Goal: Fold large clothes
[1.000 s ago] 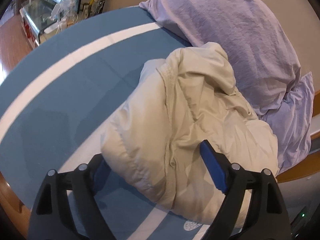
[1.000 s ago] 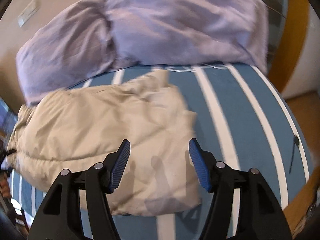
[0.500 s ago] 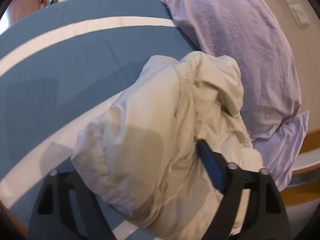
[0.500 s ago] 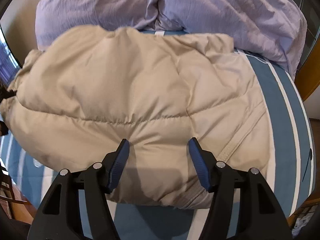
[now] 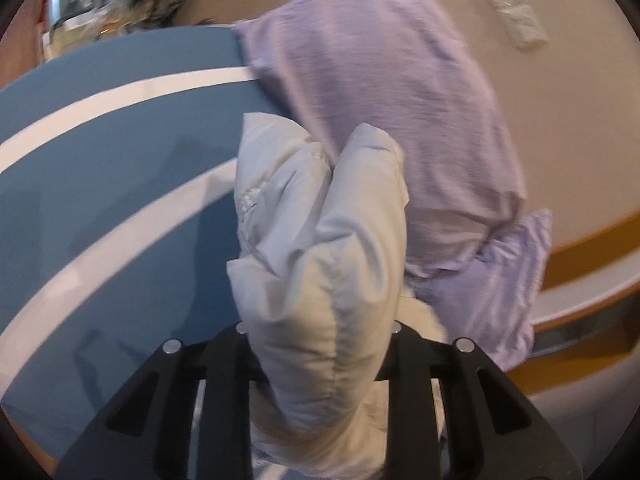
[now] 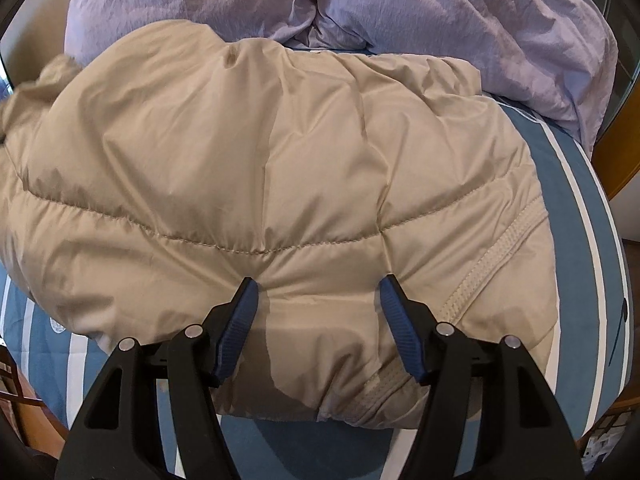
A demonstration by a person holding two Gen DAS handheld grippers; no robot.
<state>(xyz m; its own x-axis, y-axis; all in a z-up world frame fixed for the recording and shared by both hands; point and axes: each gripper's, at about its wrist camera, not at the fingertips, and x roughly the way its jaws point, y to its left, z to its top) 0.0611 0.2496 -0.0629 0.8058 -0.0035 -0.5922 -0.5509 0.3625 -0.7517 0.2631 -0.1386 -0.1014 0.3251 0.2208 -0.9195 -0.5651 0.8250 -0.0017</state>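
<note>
Both grippers work one beige puffer jacket (image 6: 260,184). The left gripper (image 5: 320,360) is closing its jaws on a bunched fold of the jacket, which bulges up toward twelve o'clock. The right gripper (image 6: 316,320) hangs with jaws apart over the hem, gripping nothing. The jacket lies on a blue white-striped bedspread (image 6: 576,216), lilac pillows (image 6: 440,8) at twelve o'clock.

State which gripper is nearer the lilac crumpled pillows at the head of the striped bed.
Left. The left gripper, closing on a bunched fold of the beige padded jacket, sits beside the lilac pillows; the right gripper stands open at the jacket's opposite edge.
</note>
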